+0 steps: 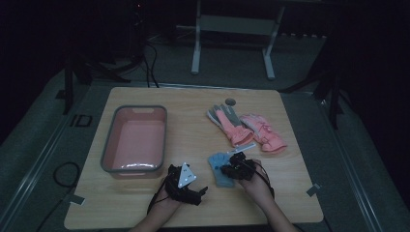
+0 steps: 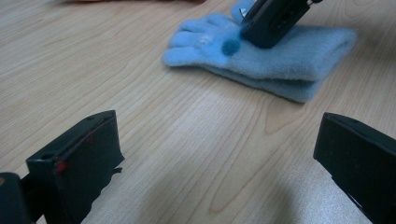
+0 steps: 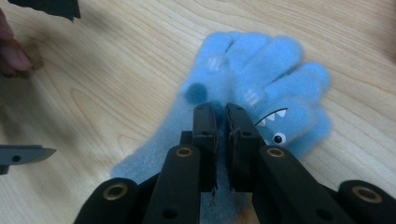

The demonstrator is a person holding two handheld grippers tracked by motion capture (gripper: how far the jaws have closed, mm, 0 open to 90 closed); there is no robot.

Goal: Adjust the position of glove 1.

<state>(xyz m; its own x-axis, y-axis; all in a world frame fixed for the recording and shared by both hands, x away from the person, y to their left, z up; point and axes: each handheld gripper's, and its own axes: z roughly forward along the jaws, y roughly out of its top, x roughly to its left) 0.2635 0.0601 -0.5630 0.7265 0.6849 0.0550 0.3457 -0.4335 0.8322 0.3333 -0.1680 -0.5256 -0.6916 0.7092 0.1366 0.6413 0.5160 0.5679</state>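
- Left tongs (image 1: 203, 190) rest low on the surface (image 1: 193, 135) at its near edge, jaws wide apart with nothing between them; the grey three-cornered plate sits on top.
- From the left gripper view, bare wood grain lies between the two black jaws, and the blue glove (image 2: 261, 60) lies beyond them, well apart from the left tongs.
- Right tongs (image 3: 220, 112) sit just right of the left ones, tips down on the blue glove (image 3: 261, 88).
- Jaws of the right tongs stand nearly together, a thin slit between them; whether any fabric is pinched there cannot be told.
- Blue glove (image 1: 221, 169) lies flat on the surface near its front middle, fingers pointing away from the person; it carries a small eye and a row of white teeth near the thumb side, plus a dark blue dot on the back.
- In the left gripper view, it shows as two fleece layers stacked, with the right tongs (image 2: 273, 21) pressing on the top layer.
- Pink tub (image 1: 135, 140) with a grey rim stands on the left part of the surface, beyond the left tongs.
- Pink and grey gloves (image 1: 246, 126) lie side by side at right, beyond the blue glove and apart from it.
- Small round disc (image 1: 230, 101) sits near the far edge of the surface.
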